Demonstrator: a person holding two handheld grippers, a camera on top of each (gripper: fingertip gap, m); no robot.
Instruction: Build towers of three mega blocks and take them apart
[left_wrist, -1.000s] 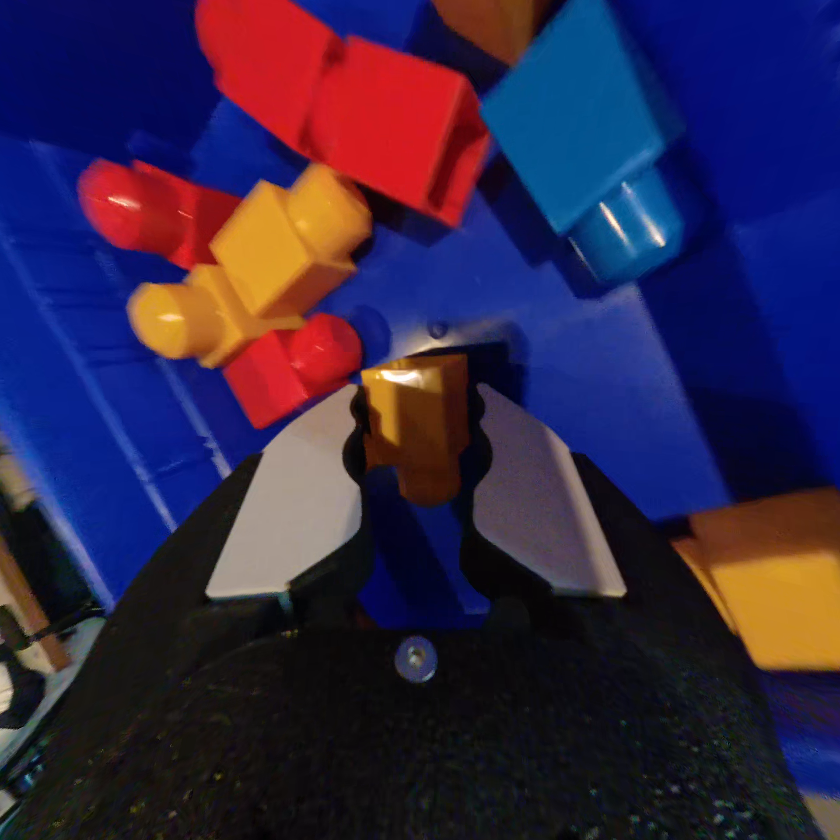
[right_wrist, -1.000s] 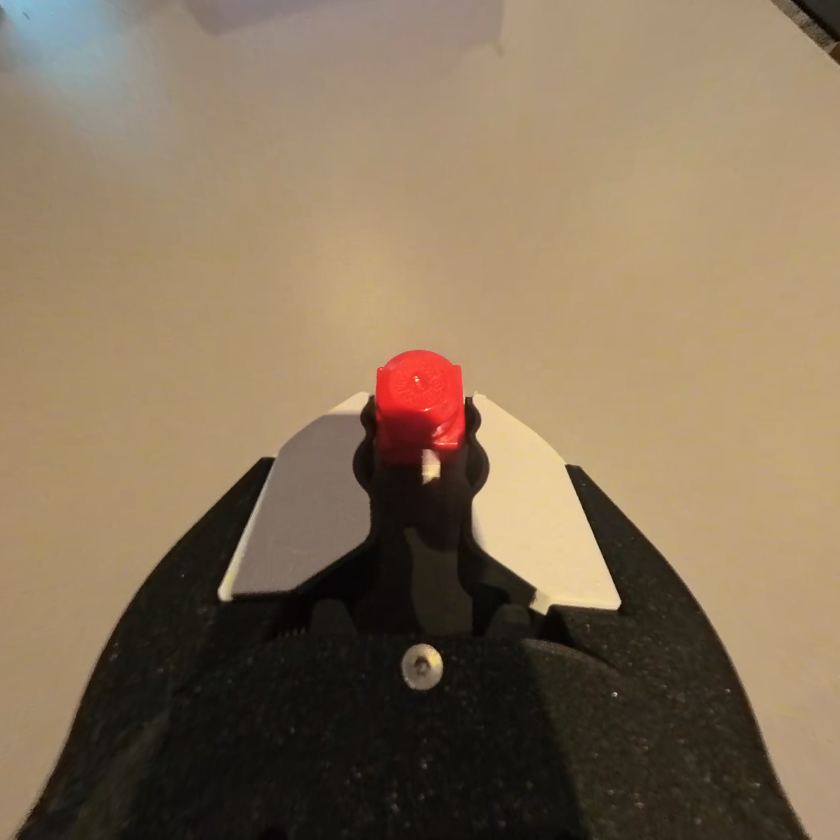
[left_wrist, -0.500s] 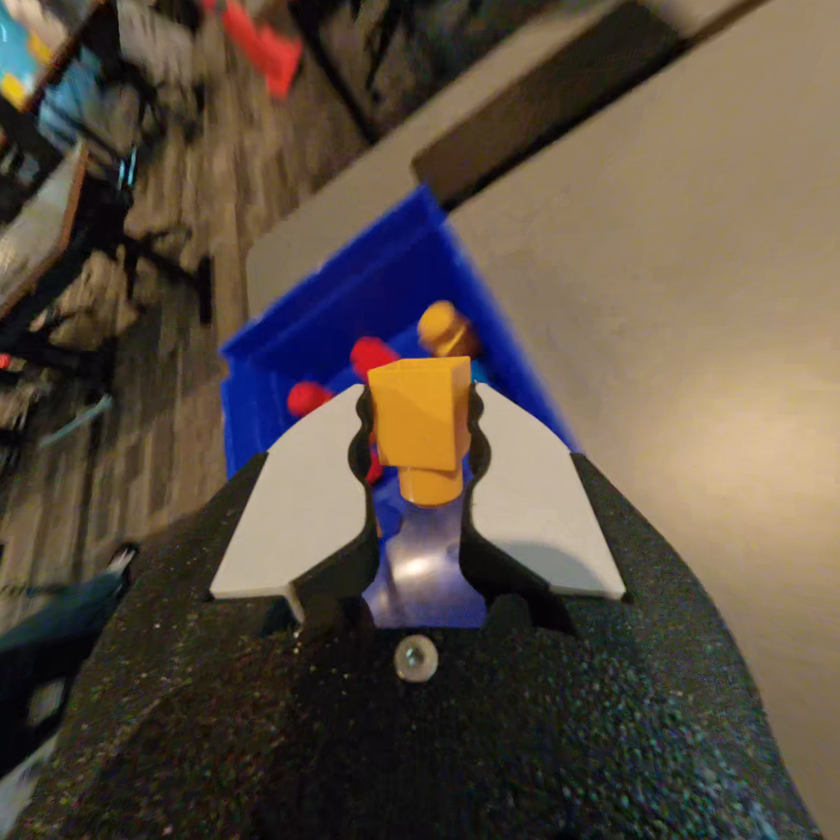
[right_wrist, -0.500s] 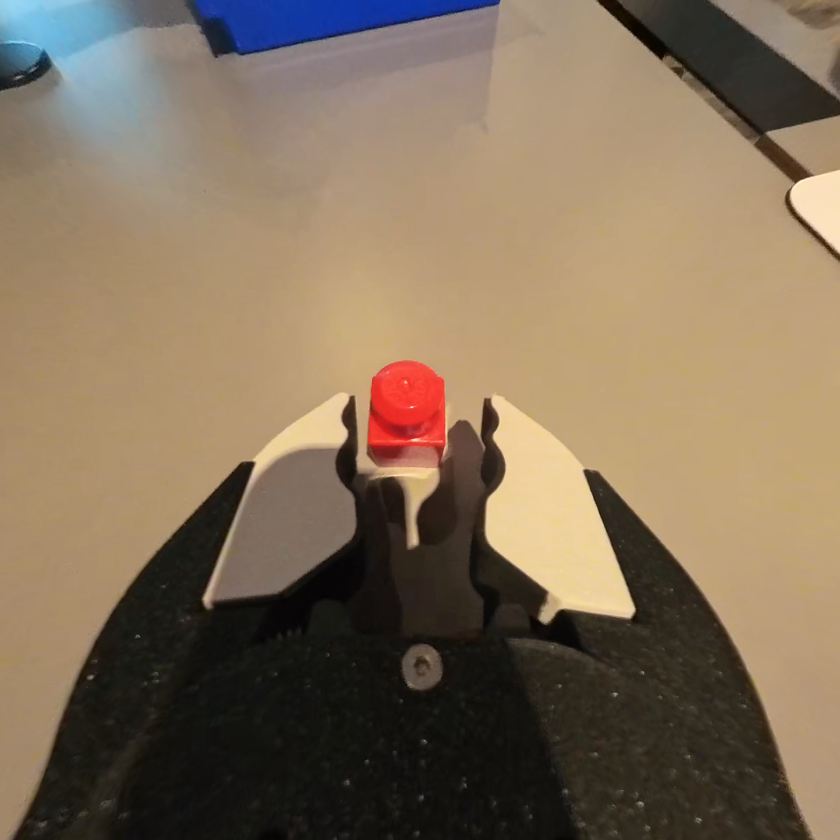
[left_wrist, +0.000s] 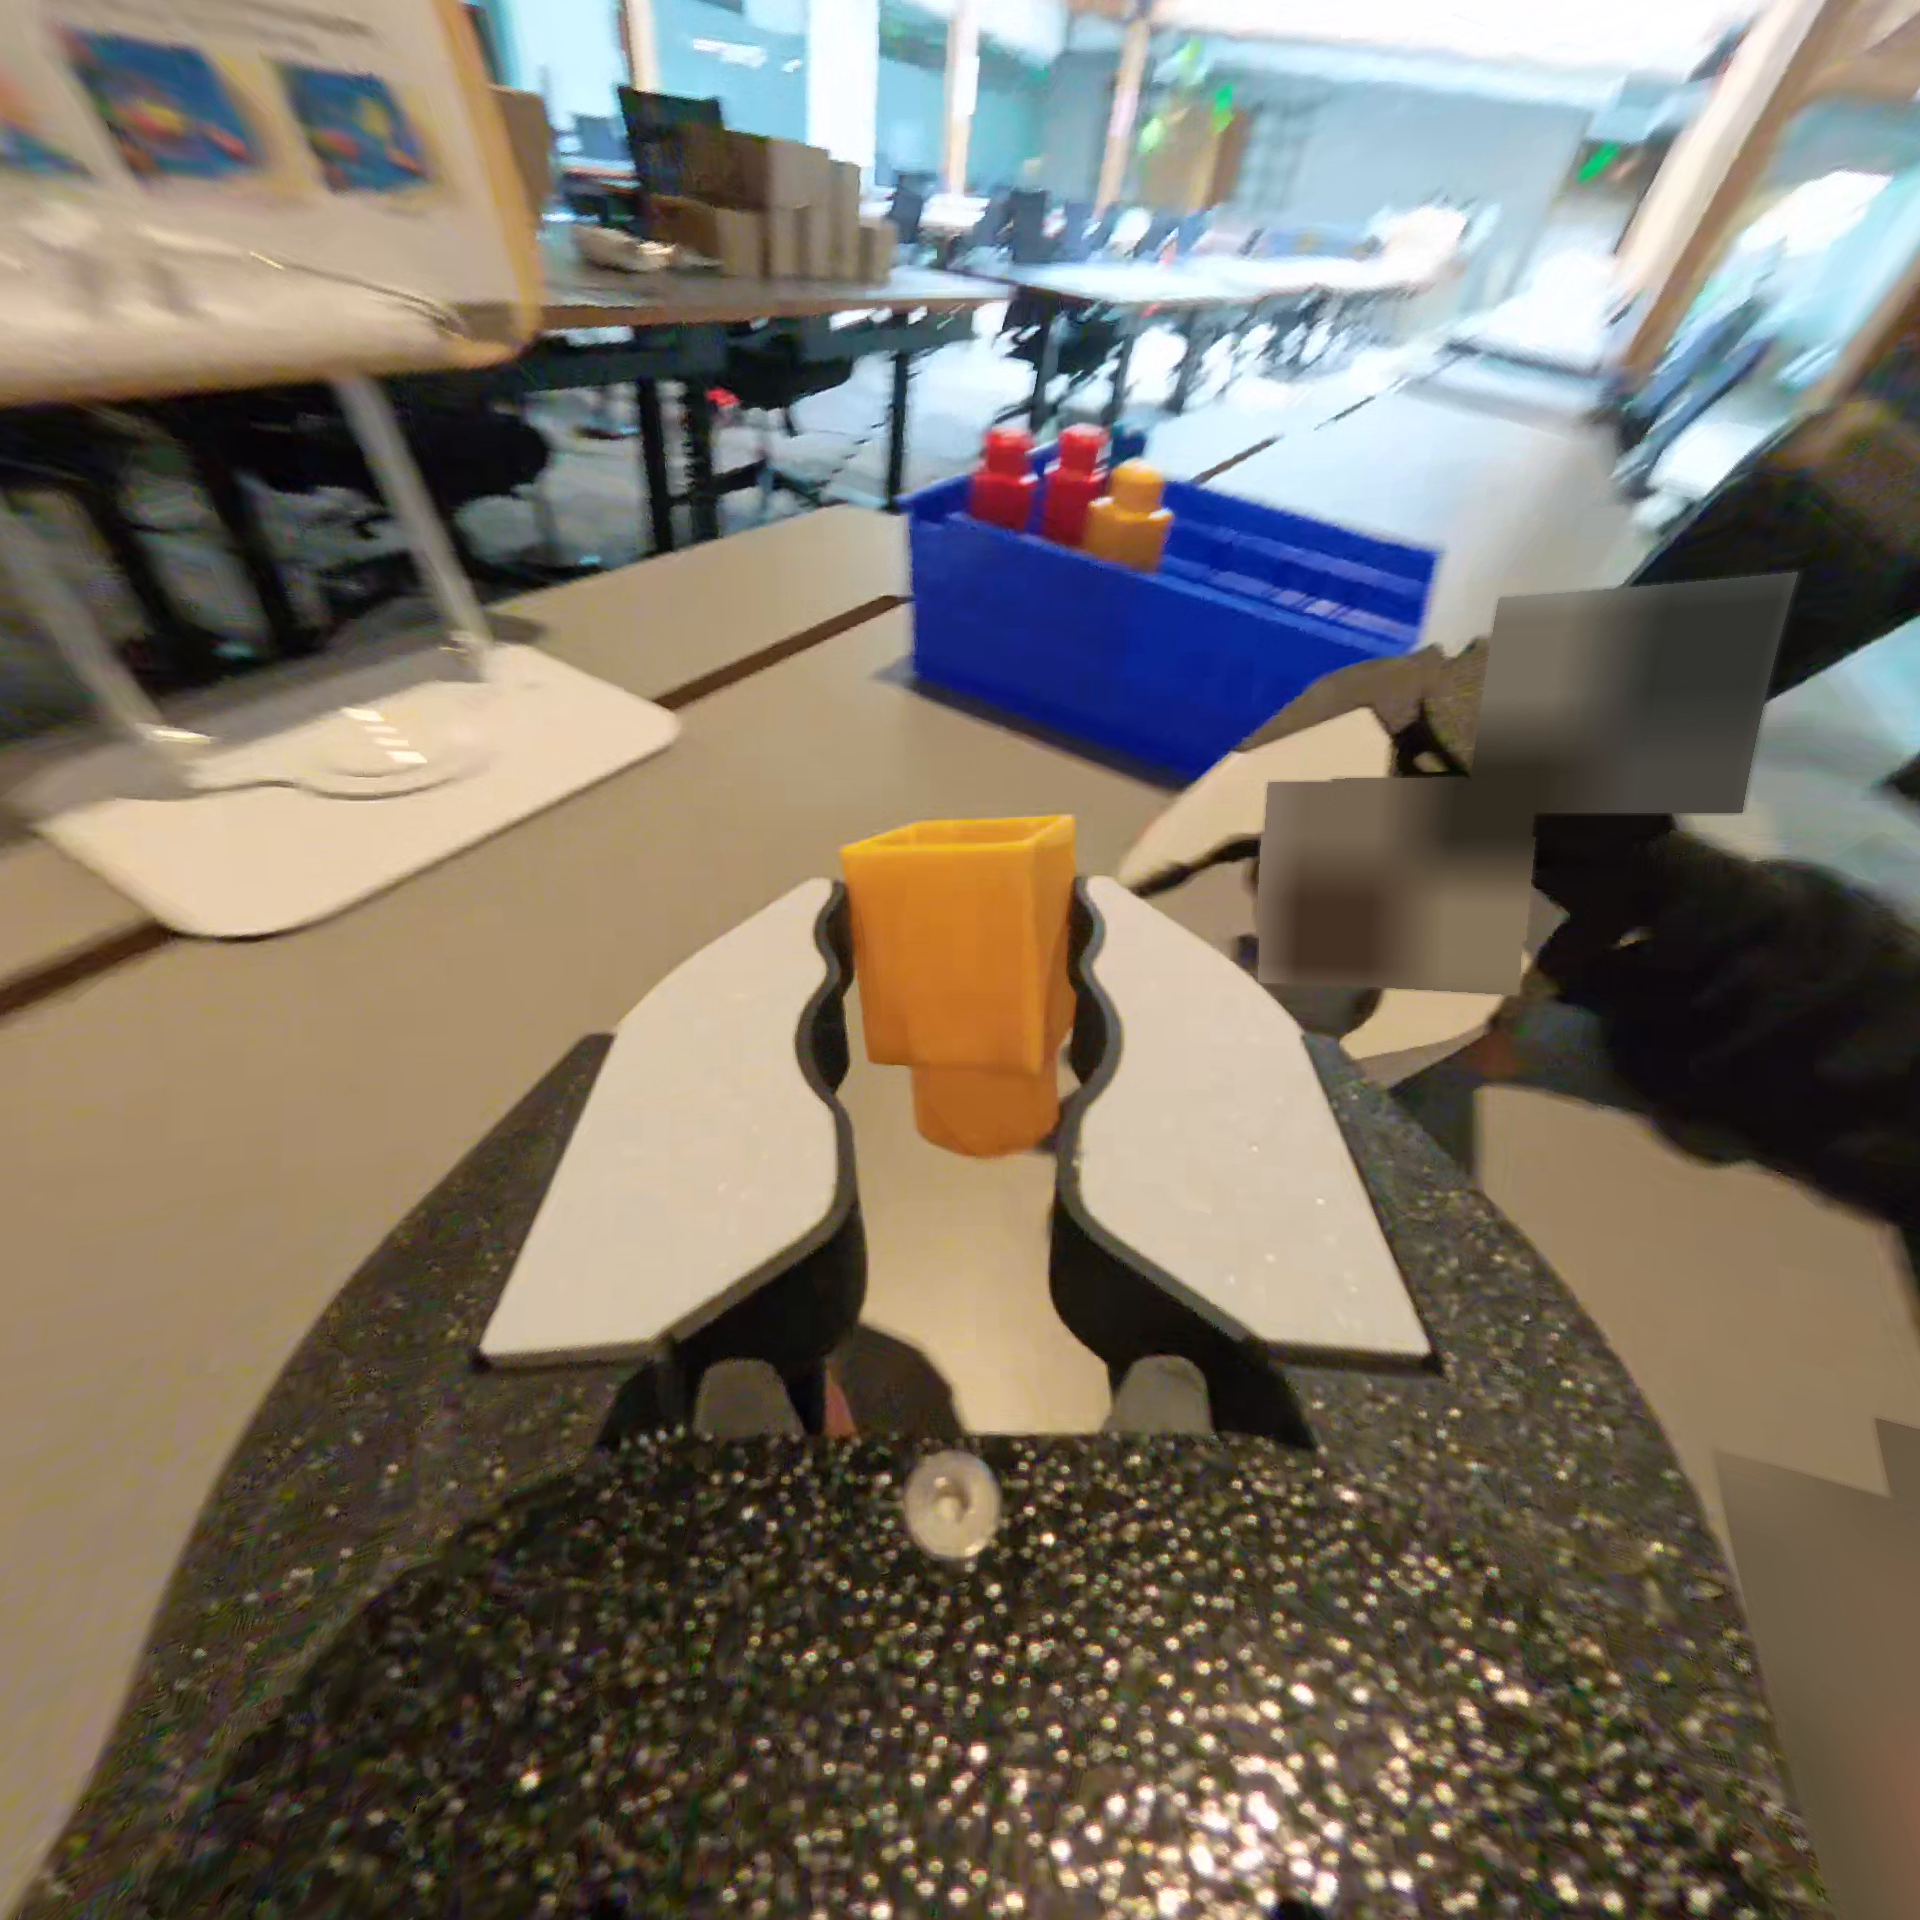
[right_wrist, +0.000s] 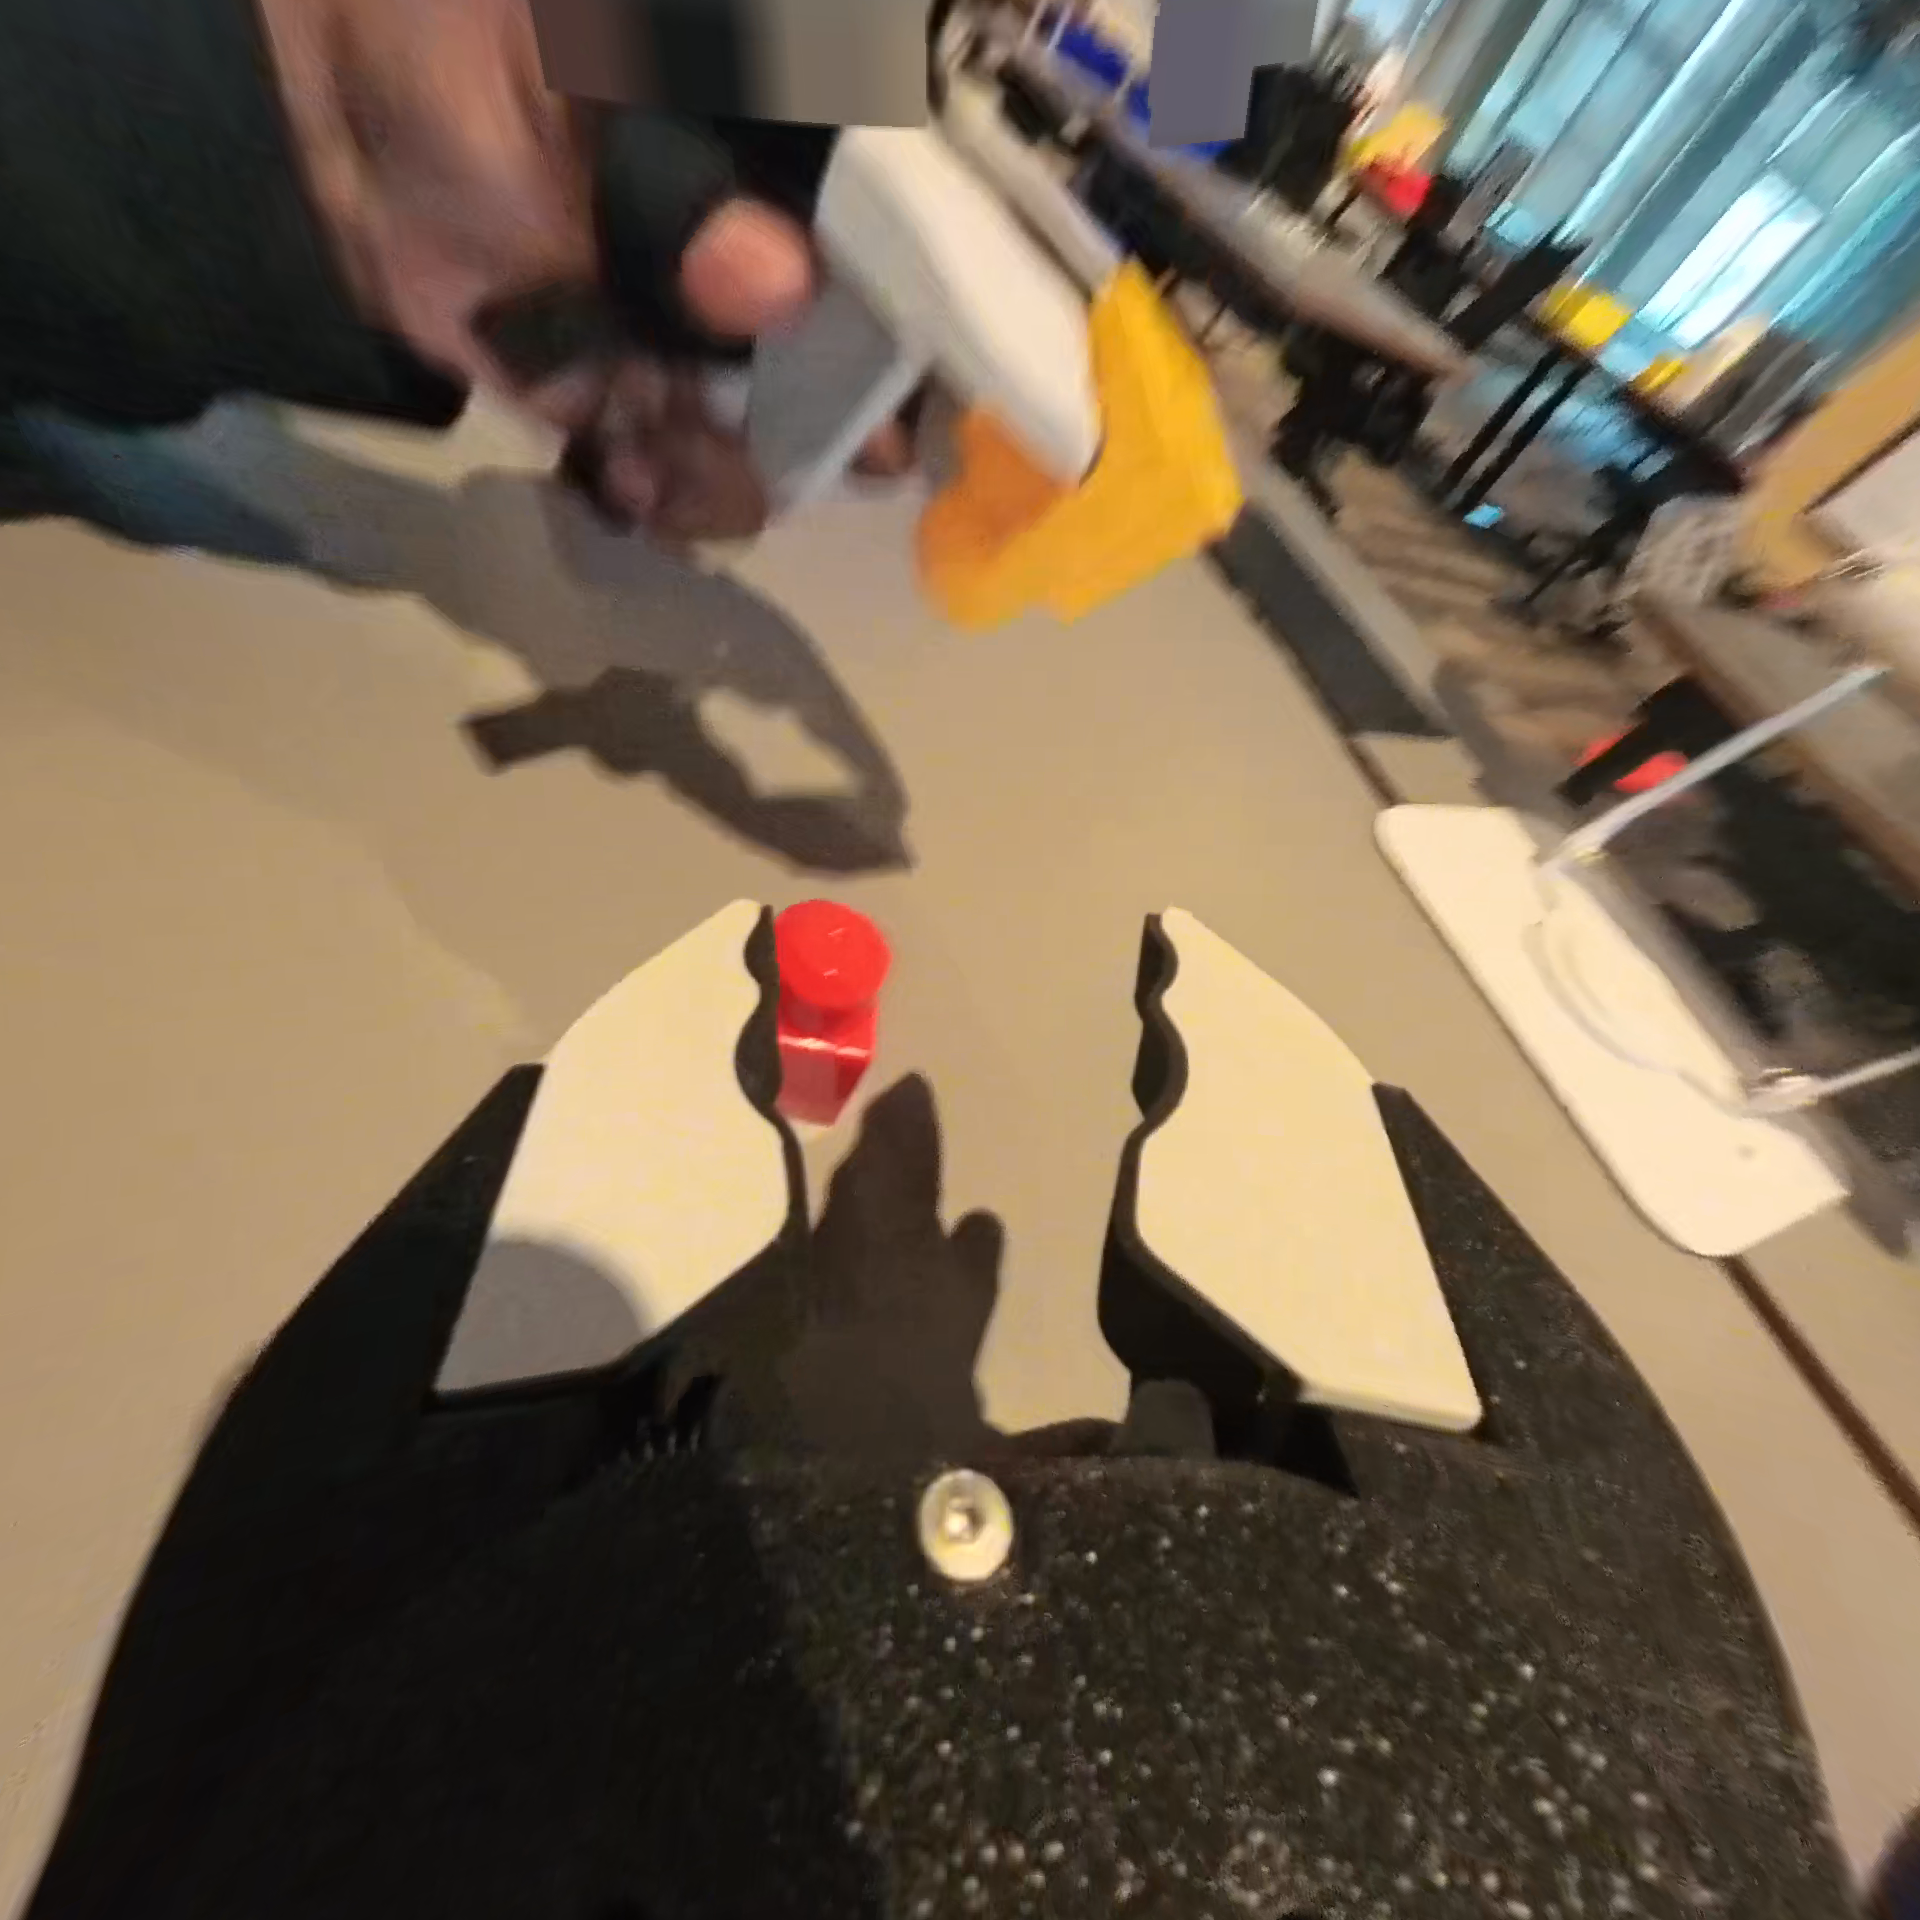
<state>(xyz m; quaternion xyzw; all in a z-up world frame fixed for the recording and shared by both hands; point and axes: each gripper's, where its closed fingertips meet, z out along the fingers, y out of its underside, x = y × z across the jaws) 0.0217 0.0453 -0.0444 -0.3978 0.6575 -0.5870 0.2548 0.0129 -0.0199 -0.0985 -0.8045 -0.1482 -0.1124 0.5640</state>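
Note:
My left gripper (left_wrist: 958, 914) is shut on an orange block (left_wrist: 961, 961), held above the table with its stud toward the camera. The same block (right_wrist: 1132, 457) and the left gripper (right_wrist: 1049, 343) show blurred at the top of the right wrist view. My right gripper (right_wrist: 951, 925) is open. A red block (right_wrist: 826, 1013) stands upright on the table between its fingers, close to the left finger (right_wrist: 655, 1081). The right gripper (left_wrist: 1247, 831) shows partly at the right of the left wrist view, behind mosaic patches.
A blue bin (left_wrist: 1143, 634) with red and orange blocks stands on the table beyond. A white stand base (left_wrist: 343, 800) with clear legs lies at the left; it also shows in the right wrist view (right_wrist: 1600, 1039). A person's gloved hand (left_wrist: 1745, 1008) holds the right gripper.
My left gripper lifted the orange block out of the blue bin and carried it over the table. My right gripper opened, let go of the red block and left it standing.

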